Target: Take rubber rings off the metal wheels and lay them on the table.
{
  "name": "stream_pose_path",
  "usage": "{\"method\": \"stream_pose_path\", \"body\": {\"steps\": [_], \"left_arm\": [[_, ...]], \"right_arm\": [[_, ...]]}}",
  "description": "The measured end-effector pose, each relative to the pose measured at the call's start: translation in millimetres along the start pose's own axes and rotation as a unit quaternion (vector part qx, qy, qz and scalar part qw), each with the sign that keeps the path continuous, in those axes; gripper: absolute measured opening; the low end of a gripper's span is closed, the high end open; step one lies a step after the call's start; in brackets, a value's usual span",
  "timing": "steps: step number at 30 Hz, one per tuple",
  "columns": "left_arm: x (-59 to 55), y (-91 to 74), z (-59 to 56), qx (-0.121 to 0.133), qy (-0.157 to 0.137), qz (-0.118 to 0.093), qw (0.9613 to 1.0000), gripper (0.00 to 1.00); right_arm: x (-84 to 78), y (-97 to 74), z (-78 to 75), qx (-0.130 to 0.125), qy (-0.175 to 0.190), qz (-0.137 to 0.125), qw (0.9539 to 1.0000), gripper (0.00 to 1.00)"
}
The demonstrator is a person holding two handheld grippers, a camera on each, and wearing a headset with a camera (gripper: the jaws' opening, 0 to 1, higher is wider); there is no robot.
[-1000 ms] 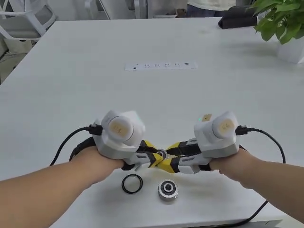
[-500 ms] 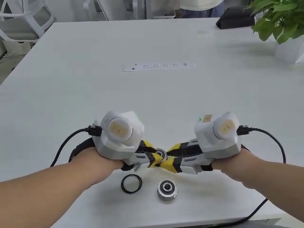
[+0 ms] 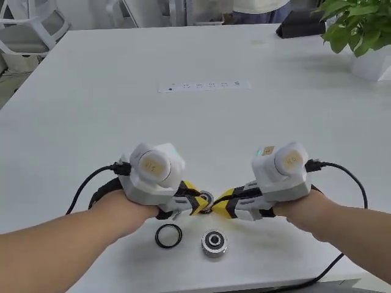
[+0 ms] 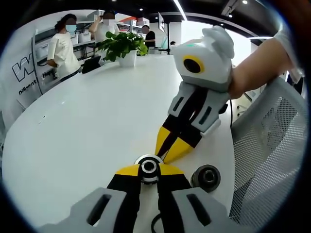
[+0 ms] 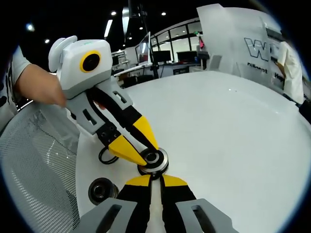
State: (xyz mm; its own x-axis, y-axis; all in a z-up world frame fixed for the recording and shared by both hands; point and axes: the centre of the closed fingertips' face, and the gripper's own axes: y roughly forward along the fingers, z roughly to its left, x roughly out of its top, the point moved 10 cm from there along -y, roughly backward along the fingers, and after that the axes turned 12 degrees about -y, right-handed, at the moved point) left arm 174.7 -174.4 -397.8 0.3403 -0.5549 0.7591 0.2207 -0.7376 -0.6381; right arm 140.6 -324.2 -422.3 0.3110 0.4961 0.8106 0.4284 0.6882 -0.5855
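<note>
Near table [image 3: 183,122] edge, beside loose ring [image 3: 168,235] and bare wheel [image 3: 214,242] | left gripper [image 4: 148,171] pinches wheel [image 4: 148,166], rubber ring [image 5: 166,156] on it | right gripper [image 5: 153,178] jaws pressed together at rim, bite on ring unclear | best: hold wheel steady, peel ring outward evenly

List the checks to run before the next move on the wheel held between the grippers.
1. Hold: left gripper clamped on the held wheel: ok.
2. Contact: right gripper closed, tips at that wheel's rim: ok.
3. Rubber actually pinched by the right gripper: cannot tell.
4. The loose rubber ring lies flat on the table, apart from both grippers: ok.
5. The second wheel rests on the table beside that ring, untouched: ok.
</note>
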Motion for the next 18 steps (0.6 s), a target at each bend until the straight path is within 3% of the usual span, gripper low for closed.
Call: {"method": "stream_pose_path", "body": {"steps": [7,11,18], "left_arm": [[-0.1,-0.1,-0.9,0.003,0.0,0.0,1.0,0.07],[-0.2,-0.1,-1.5,0.005,0.0,0.0,1.0,0.07],[0.2,0.0,-3.1,0.007,0.002,0.001,1.0,0.07]], "right_arm": [[-0.2,-0.2,-1.0,-0.002,0.01,0.0,0.9999,0.0],[-1.5,-1.2,-2.6,-0.005,0.044,-0.005,0.999,0.0],[-4.4,-4.5,-5.3,-0.001,0.113,-0.022,0.9933,0.0]]}}
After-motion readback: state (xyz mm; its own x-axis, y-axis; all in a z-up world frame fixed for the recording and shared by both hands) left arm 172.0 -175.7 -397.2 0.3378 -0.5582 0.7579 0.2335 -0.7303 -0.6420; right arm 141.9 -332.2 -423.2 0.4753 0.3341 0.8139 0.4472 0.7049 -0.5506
